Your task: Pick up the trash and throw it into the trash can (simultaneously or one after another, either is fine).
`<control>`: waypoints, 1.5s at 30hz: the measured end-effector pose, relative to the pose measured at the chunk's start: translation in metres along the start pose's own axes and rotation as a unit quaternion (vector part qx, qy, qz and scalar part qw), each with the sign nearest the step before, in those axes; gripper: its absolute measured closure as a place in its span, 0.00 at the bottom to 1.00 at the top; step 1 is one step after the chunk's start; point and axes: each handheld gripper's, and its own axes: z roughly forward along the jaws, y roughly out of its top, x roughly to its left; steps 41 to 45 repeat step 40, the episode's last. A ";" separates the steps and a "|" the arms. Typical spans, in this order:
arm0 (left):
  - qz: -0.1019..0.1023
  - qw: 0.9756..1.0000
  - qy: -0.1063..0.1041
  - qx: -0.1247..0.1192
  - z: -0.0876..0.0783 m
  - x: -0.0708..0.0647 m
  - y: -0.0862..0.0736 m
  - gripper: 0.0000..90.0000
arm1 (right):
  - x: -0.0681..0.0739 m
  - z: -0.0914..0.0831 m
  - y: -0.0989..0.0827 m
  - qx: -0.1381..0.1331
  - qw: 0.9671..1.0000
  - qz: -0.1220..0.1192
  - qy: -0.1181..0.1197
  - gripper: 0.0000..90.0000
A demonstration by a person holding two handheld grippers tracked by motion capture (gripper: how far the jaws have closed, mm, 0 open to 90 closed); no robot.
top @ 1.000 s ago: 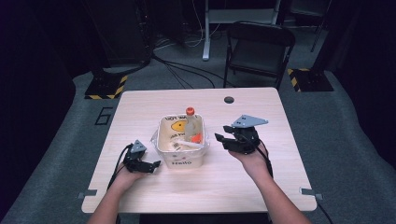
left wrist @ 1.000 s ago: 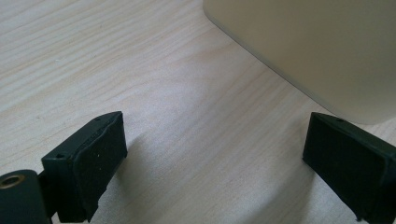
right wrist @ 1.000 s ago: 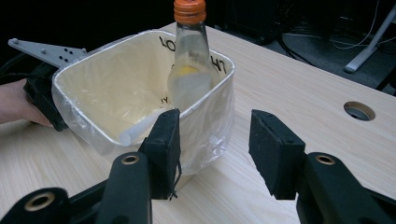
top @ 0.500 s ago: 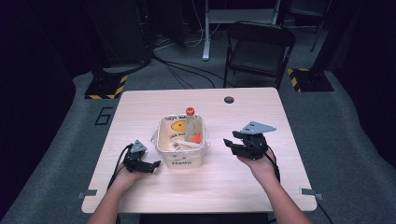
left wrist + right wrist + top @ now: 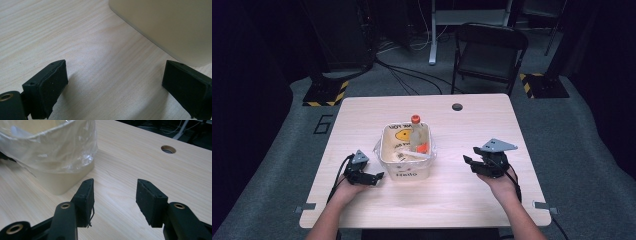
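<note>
Both grippers sit low beside the bin (image 5: 406, 172), jaws spread and empty — the right gripper (image 5: 473, 163) has just been opening. Before lifting, I'd bring the left gripper (image 5: 374, 176) squarely onto the wall — without snagging the plastic liner (image 5: 62, 152).

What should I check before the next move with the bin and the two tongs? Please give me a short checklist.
1. Left tongs open with nothing between the jaws: ok; bare table shows between them in the left gripper view.
2. Right tongs empty: ok; the jaws have just been opening and hold nothing.
3. Bin upright on the table: ok.
4. Plastic liner folded over the bin rim: ok on the side that the right gripper view shows; other sides cannot tell.
5. Bottle with orange cap standing inside the bin: ok.
6. Both tongs apart from the bin: right ok; left cannot tell, it is very close.
</note>
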 end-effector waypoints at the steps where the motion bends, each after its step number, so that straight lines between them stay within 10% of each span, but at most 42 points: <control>1: 0.000 1.000 0.000 0.000 0.000 0.000 0.000 0.07 | -0.001 0.000 -0.002 0.002 1.000 -0.003 -0.004 0.53; 45: 0.000 1.000 0.000 0.000 0.000 0.000 0.000 0.06 | -0.041 0.013 -0.079 0.072 0.995 0.056 -0.045 0.55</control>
